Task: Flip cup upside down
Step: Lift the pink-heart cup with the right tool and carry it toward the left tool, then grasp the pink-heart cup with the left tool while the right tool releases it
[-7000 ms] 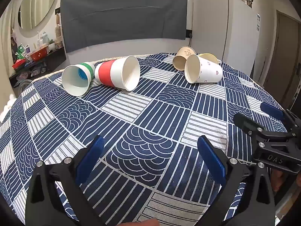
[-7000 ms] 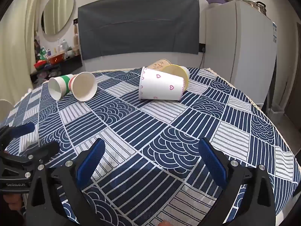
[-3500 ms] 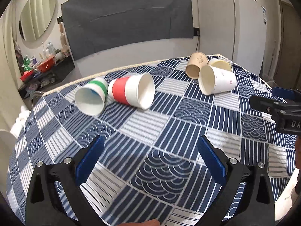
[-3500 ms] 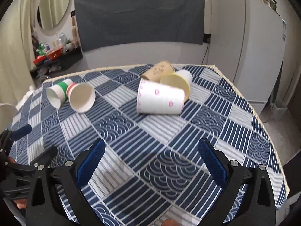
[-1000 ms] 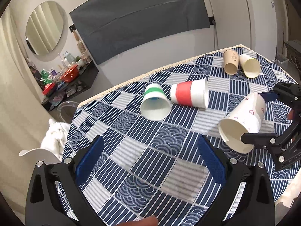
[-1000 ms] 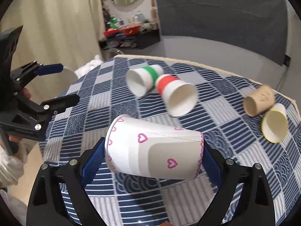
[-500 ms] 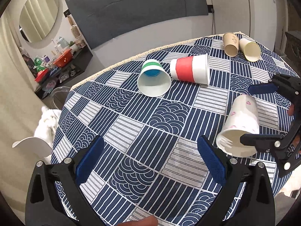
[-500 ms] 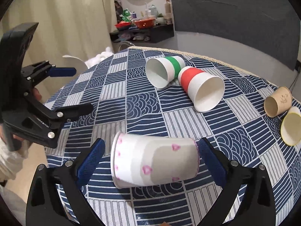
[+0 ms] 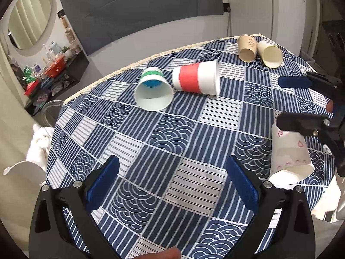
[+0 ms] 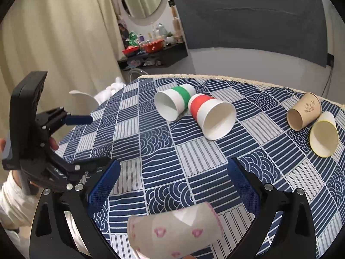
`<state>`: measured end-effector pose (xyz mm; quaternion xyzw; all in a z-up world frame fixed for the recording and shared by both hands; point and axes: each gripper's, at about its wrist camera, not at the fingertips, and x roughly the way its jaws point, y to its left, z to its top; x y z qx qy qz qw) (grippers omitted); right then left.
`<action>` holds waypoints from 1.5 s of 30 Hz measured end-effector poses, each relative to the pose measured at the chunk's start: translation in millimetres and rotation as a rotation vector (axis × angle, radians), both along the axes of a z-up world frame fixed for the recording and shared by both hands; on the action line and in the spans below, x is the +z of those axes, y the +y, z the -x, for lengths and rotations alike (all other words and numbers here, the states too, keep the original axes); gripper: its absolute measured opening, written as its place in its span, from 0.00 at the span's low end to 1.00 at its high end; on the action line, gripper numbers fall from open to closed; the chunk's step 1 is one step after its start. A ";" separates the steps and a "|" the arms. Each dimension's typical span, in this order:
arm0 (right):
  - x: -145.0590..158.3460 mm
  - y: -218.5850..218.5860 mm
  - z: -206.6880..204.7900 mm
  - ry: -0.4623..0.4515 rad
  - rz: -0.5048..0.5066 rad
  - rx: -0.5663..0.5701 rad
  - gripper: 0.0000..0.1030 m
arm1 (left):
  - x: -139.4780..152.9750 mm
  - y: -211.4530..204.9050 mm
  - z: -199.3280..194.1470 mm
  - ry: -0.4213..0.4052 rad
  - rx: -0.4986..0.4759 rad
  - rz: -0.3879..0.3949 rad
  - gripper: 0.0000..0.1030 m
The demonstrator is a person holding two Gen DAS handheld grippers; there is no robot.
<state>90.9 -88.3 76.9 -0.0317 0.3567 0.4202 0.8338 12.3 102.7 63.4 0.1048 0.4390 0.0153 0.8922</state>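
A white cup with pink hearts (image 9: 289,153) stands mouth down, slightly tilted, near the table's right front edge. In the right wrist view it (image 10: 174,228) sits low between my open fingers, blurred, with no pad on it. My right gripper (image 10: 172,181) is open; it also shows in the left wrist view (image 9: 301,101) just above the cup. My left gripper (image 9: 172,181) is open and empty over the patterned tablecloth (image 9: 168,133); it also shows in the right wrist view (image 10: 86,140).
A green-banded cup (image 9: 153,92) and a red-banded cup (image 9: 197,81) lie on their sides at the back middle. A brown cup (image 9: 246,47) and a yellow-rimmed cup (image 9: 269,54) lie at the back right. The table edge runs close to the heart cup.
The heart cup has turned from lying sideways in my right gripper to mouth down on the table. My right gripper has opened and let it go. The left gripper stayed open.
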 end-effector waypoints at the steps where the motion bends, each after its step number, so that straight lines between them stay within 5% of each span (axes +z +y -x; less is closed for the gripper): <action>1: 0.9 -4.3 -0.4 -0.001 -0.003 -0.010 0.92 | -0.9 -3.8 0.0 0.003 -0.009 0.001 0.94; 14: 4.0 -74.0 3.4 -0.012 -0.006 -0.118 0.92 | -5.4 -59.2 -7.3 0.023 -0.074 -0.049 0.94; 30: -17.2 -178.4 25.2 0.032 0.049 -0.169 0.92 | -9.5 -140.0 -17.8 0.120 -0.137 0.061 0.94; 45: -44.6 -214.0 46.8 0.053 0.103 -0.150 0.92 | -19.0 -170.2 -47.1 0.258 -0.086 0.177 0.94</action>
